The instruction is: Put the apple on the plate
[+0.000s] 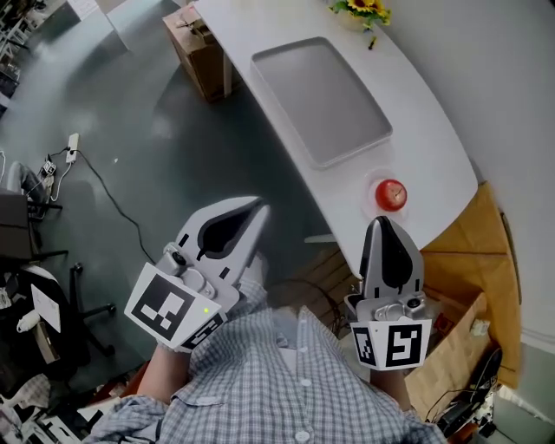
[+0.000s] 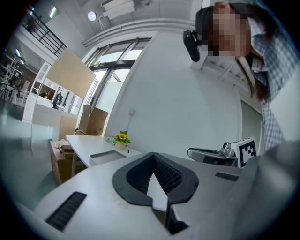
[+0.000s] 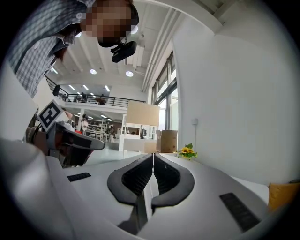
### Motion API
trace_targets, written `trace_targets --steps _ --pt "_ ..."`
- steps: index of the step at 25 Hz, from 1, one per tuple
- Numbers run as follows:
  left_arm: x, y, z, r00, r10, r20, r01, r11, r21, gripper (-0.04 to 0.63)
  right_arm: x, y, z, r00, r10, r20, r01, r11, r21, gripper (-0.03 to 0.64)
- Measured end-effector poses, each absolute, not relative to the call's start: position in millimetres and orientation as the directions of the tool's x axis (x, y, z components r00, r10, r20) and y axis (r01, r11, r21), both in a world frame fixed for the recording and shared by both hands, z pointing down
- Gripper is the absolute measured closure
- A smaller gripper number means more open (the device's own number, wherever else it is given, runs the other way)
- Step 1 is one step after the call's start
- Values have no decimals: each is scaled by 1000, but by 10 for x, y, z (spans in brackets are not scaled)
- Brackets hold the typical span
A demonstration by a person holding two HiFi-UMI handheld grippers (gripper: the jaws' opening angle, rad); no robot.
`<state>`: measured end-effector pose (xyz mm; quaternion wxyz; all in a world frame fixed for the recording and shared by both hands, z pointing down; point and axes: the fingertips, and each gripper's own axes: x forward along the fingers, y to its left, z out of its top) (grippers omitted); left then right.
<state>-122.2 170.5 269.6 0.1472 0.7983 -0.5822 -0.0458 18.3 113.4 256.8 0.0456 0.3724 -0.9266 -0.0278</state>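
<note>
A red apple [image 1: 391, 194] sits on the white curved table [image 1: 434, 147] near its near end. The plate, a grey rectangular tray [image 1: 321, 100], lies farther along the table and holds nothing. My right gripper [image 1: 382, 222] hangs just short of the apple, shut and holding nothing. My left gripper [image 1: 257, 206] is off the table's left side, over the floor, also shut with nothing in it. In the left gripper view the tray [image 2: 105, 157] shows beyond the closed jaws [image 2: 152, 155]. The right gripper view shows its jaws [image 3: 153, 154] pressed together; the apple is hidden in both gripper views.
A pot of sunflowers [image 1: 362, 10] stands at the table's far end. A cardboard box [image 1: 198, 48] sits on the floor left of the table. Brown cardboard [image 1: 477, 251] lies to the right. Cables and a power strip [image 1: 71, 147] run across the floor.
</note>
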Motion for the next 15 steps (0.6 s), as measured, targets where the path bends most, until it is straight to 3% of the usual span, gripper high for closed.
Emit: trace_targets --steps 9,15 --pt "-1961 1171 2547 341 -928 152 -914 -289 286 586 -427 611 2174 -659 -752 36 -747 659 90 594" --pt "-2067 1135 2465 341 -927 159 -910 -283 304 586 -402 607 2006 -628 -777 52 -768 629 117 594"
